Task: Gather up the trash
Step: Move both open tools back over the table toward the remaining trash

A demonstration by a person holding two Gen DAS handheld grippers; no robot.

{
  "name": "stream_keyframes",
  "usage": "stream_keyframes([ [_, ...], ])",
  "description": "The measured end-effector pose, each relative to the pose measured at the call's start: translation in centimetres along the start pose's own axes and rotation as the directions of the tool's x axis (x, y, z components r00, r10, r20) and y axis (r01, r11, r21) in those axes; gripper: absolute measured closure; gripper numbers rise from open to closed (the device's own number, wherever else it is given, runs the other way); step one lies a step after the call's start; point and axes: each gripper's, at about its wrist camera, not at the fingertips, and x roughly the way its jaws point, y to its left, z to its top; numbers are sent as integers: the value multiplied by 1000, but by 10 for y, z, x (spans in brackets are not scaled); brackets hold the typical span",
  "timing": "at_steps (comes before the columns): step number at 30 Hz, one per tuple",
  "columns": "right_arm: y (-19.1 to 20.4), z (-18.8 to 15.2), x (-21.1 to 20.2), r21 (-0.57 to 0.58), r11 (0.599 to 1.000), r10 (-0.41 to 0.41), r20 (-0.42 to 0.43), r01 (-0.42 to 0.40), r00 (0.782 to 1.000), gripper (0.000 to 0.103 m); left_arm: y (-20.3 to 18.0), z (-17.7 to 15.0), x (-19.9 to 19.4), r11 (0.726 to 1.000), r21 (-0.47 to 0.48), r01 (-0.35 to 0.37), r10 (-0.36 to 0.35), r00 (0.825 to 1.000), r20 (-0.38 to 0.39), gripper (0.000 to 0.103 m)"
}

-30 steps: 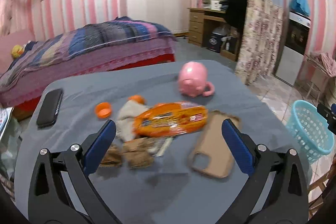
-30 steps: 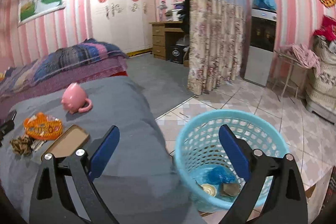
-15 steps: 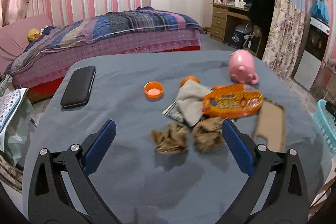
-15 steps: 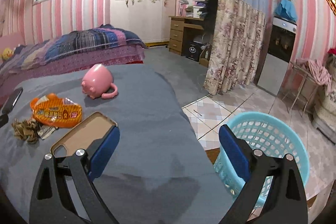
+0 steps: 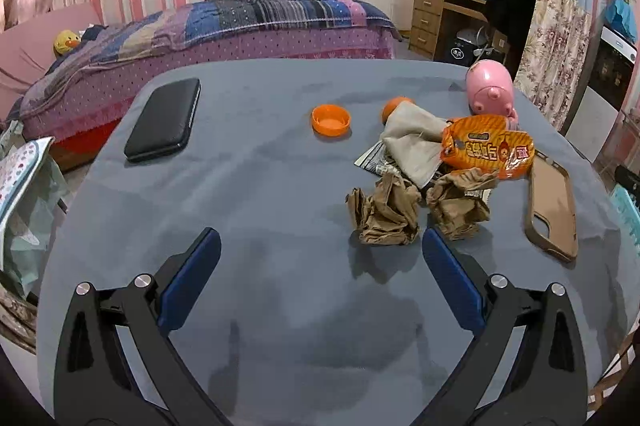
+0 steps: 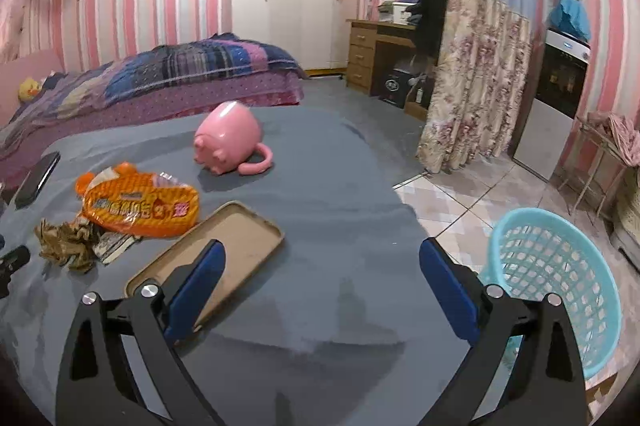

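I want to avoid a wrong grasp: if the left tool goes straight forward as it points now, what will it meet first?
Probably bare grey table cover. The left tool is open, and the nearest crumpled brown paper lies slightly right of its centre line, though depth is unclear.

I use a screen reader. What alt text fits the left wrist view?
An open, empty left tool hovers over a grey table, aimed near two crumpled brown papers. Behind them lie an orange snack wrapper, beige cloth, orange cap and black case.

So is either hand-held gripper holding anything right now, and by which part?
Nothing is held. The left hand-held gripper is open above bare cloth short of the crumpled brown paper, and the right hand-held gripper is open too.
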Motion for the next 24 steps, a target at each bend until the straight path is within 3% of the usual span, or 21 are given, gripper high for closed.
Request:
stream_keyframes([
  [5,18,-1,7,-44,999,9,-19,-10,1000,8,-7,5,16,999,5,36,-36,999,-10,9],
  [10,32,-1,11,-62,998,31,-35,-34,999,8,-18,14,36,993,41,112,-110,992,-54,37],
  [12,39,0,11,-65,997,45,-36,-47,998,8,-23,14,40,987,59,152,-148,986,-77,58],
  [13,42,1,11,-63,996,55,-35,-57,998,8,-25,13,39,983,68,171,-165,983,-78,60],
  [18,74,-1,9,-76,988,135,-44,-138,990,8,-21,7,23,987,127,98,-95,995,-29,63],
  [24,122,-12,8,-132,963,225,-75,-234,971,8,29,5,12,995,92,-42,41,999,15,63],
])
